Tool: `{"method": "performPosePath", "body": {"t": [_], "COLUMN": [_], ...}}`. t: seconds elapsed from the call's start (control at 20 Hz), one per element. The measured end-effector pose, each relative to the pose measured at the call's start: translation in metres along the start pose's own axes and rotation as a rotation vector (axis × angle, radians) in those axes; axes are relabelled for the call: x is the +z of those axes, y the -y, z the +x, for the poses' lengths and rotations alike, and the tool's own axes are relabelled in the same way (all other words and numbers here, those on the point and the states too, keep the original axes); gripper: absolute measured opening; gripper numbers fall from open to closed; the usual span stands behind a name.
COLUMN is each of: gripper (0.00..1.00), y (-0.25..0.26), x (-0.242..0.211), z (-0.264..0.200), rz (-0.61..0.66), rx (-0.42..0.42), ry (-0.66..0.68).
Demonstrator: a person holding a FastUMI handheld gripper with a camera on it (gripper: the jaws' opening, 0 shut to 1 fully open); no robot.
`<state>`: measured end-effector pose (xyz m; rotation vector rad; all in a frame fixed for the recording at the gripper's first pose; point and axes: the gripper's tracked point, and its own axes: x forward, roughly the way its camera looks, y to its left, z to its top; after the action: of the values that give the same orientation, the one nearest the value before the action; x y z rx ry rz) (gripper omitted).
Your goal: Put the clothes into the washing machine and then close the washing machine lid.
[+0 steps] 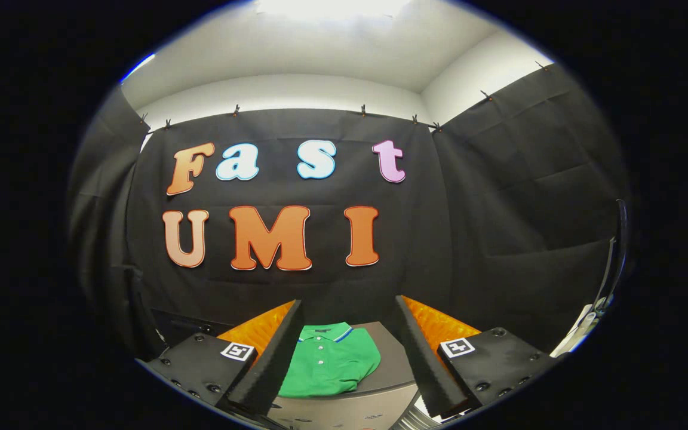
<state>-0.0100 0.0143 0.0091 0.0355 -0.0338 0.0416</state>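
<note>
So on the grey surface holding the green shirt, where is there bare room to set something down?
A bare strip of the grey surface runs beside the green polo shirt, between it and one of the fingers. A narrower bare band lies below the shirt's hem. The shirt covers the rest between the fingers. The gripper is open, holding nothing.

so there's just the one cam, a fisheye riding on the gripper (349, 322), looking forward along its two spread-apart fingers, roughly level and aimed at the booth's black cloth wall (499, 239), sitting close above the folded green polo shirt (331, 361) on the grey bench (389, 364) top
</note>
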Motion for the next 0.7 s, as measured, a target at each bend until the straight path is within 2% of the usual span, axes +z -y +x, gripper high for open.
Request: {"method": "performPosePath", "body": {"t": [0.2, 0.3, 0.4, 0.5, 0.7], "gripper": [0.98, 0.98, 0.98, 0.98, 0.98], "y": [0.002, -0.003, -0.015, -0.022, -0.022], "x": [-0.001, 0.007, 0.009, -0.008, -0.028], "z": [0.001, -0.001, 0.001, 0.009, 0.047], "rz": [0.006, 0.062, 0.103, 0.074, 0.007], "rx": [-0.006, -0.012, 0.016, 0.034, 0.010], "ry": [-0.003, 0.035, 0.052, -0.010, -0.133]}}
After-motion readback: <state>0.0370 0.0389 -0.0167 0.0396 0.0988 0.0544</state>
